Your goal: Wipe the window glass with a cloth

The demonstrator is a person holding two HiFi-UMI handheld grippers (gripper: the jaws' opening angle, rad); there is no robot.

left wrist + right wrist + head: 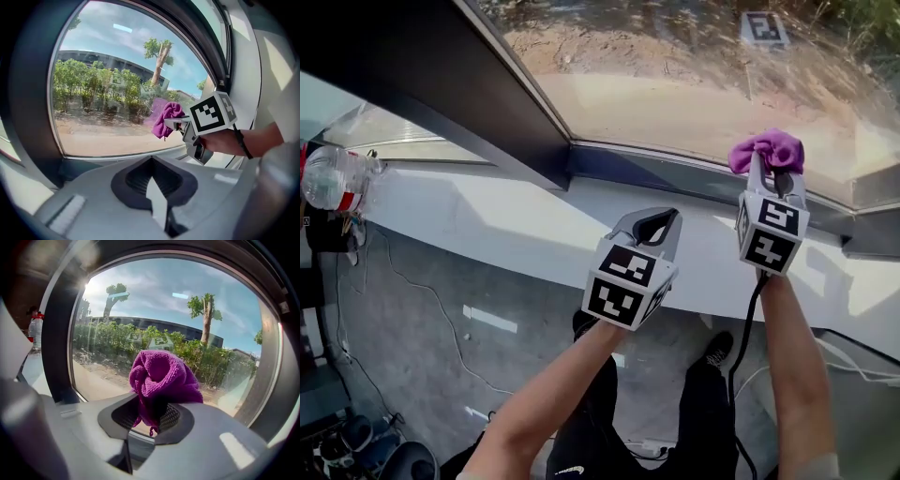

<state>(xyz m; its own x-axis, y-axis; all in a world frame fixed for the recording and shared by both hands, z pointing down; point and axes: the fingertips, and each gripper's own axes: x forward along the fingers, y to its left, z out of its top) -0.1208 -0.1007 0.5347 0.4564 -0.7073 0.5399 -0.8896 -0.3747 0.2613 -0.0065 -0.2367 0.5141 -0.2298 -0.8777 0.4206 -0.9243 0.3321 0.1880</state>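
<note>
— What is closest in?

— Two forearms, each with a tool. The left tool (654,223) hangs over the white sill (516,230), its jaws together with nothing between them.

— And the right one?

— The right tool (769,176) is further forward and clamps a purple cloth (766,150), which bunches up above the jaws.

— Where is the cloth against the window?

— At the lower edge of the window glass (675,84), just above the dark frame (656,173). A faint purple reflection sits beside it in the pane, but I cannot tell whether it touches.

— Anything else?

— A plastic bottle (337,176) far left on the sill. Through the glass: bare ground, bushes, trees (204,310) and a long building (154,325).
</note>
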